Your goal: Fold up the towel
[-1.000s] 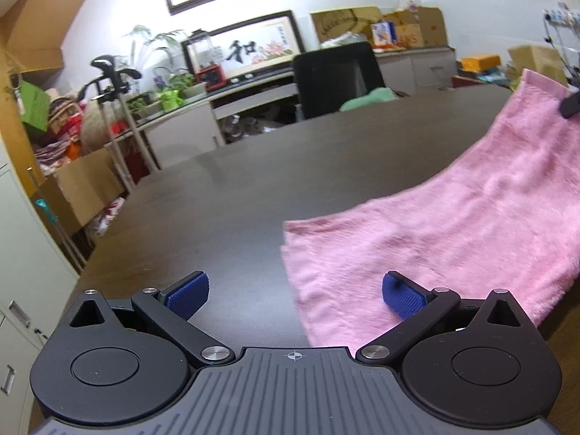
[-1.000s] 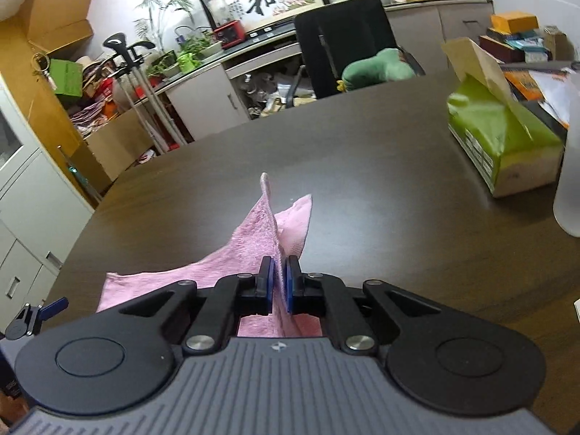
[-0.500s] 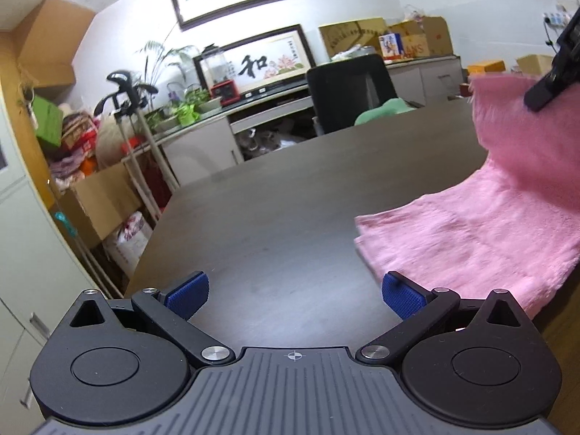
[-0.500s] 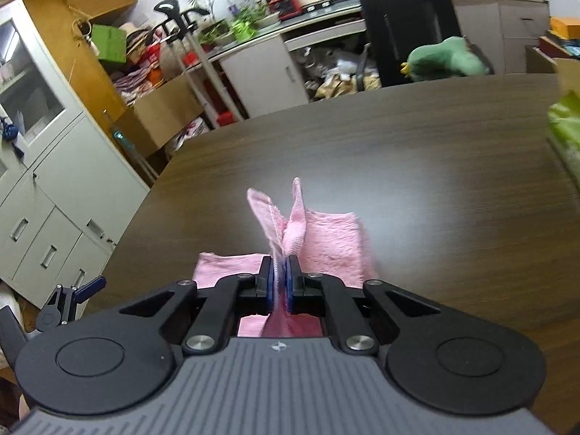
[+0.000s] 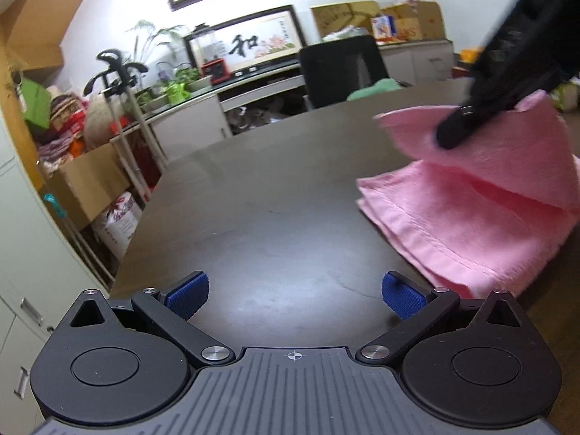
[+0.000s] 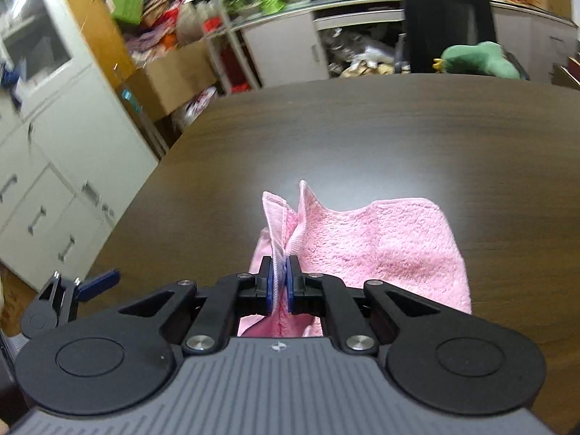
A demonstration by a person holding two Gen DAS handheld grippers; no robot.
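The fold looked half done: the right tongs (image 6: pixel 279 282) pinched a raised edge of the pink towel (image 6: pixel 380 246) above its lower layer on the worktop (image 6: pixel 362 137), not yet laid down, while the left tongs (image 5: pixel 294 295) stood spread and empty.

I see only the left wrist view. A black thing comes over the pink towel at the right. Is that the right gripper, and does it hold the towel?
Observer: Yes. The right gripper has its jaws shut on a towel edge.
Operator: Is one layer pinched, or more?
Observer: Two edges stand up ahead of the jaws.
Operator: Is my left gripper in your other view?
Observer: Yes, the left gripper shows at the low left, off the towel.
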